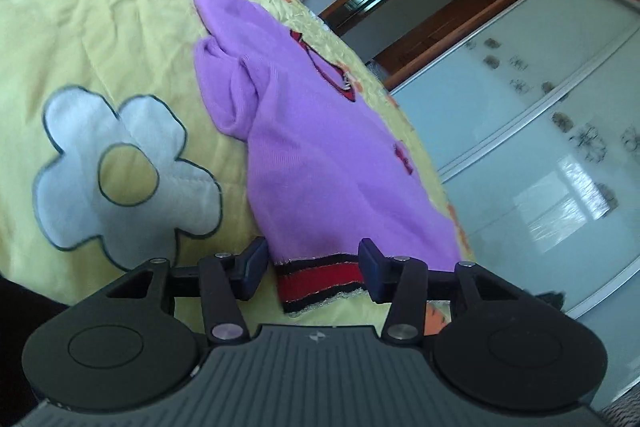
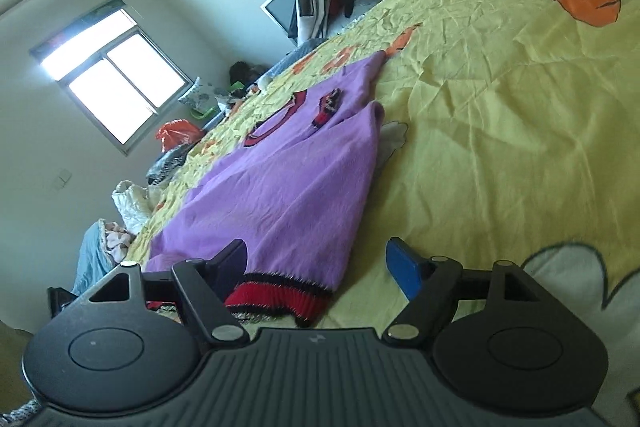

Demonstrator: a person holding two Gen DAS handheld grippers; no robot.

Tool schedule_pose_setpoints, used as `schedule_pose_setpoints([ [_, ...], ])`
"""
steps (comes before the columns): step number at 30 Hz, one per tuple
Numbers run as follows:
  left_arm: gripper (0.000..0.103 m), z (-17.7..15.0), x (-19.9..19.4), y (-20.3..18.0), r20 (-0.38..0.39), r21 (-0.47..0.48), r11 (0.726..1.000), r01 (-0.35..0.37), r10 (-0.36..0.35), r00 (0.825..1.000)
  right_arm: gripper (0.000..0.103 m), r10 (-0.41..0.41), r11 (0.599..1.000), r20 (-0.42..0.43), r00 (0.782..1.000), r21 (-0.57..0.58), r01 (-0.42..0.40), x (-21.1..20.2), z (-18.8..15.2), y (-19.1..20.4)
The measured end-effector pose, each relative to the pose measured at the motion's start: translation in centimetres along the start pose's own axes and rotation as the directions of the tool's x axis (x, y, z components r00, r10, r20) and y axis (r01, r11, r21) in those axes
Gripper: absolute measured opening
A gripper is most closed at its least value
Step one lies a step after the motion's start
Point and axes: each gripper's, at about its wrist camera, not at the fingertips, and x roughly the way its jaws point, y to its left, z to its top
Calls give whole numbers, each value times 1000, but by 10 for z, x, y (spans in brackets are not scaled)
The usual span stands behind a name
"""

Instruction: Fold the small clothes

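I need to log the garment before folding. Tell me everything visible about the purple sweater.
The purple sweater is a small, soft-looking knit with a red-and-black striped hem and red-and-black patches on its front. It lies flat on the yellow quilt, one sleeve bunched at its side. Both tongs, left and right, are open at opposite hem corners; contact is unclear.
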Motion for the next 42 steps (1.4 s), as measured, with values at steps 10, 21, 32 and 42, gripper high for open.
schedule_pose_setpoints([
  [10, 5, -10, 15, 20, 12, -145, 989, 27, -26, 1000, 76, -58, 998, 10, 998, -29, 58, -4, -11, 13],
  [21, 4, -14, 13, 27, 46, -197, 980, 37, -29, 999, 65, -14, 1000, 23, 1000, -13, 14, 7, -14, 12],
  [32, 3, -14, 1, 0, 64, -95, 995, 19, -13, 998, 6, 129, 987, 123, 984, 82, -139, -13, -27, -3],
  [42, 3, -38, -50, -35, 109, -68, 997, 47, -40, 993, 5, 265, 960, 194, 944, 36, -277, -62, -32, 28],
])
